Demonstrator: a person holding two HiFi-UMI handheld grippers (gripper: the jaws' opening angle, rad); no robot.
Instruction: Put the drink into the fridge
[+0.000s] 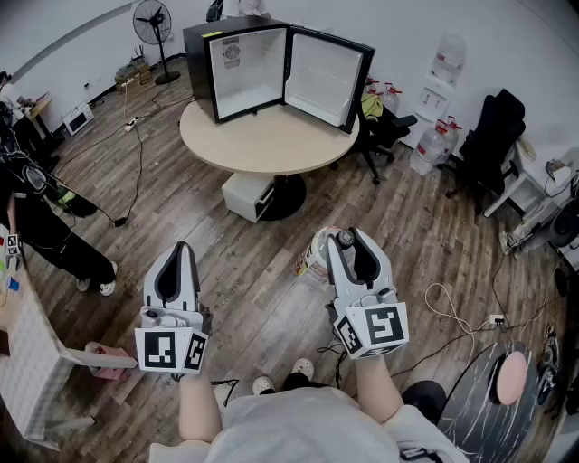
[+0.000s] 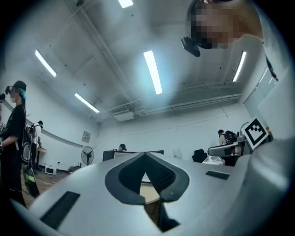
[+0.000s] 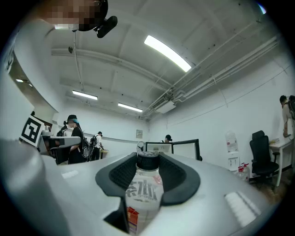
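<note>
The drink, a clear plastic bottle (image 1: 313,254) with a dark cap and printed label, sits between the pads of my right gripper (image 1: 348,239), which is shut on it at waist height over the wooden floor. The right gripper view shows the bottle (image 3: 144,191) upright between the jaws of the right gripper (image 3: 148,161). The black mini fridge (image 1: 242,65) stands on the round beige table (image 1: 271,140) ahead, its door (image 1: 323,78) swung open to the right and its white inside bare. My left gripper (image 1: 179,250) is shut with nothing in it.
A white drawer unit (image 1: 248,193) sits under the table. Black office chairs (image 1: 391,132) and water jugs (image 1: 432,143) stand to the right, a fan (image 1: 154,27) at the back left. A person (image 1: 41,231) stands at left. Cables (image 1: 452,312) trail on the floor.
</note>
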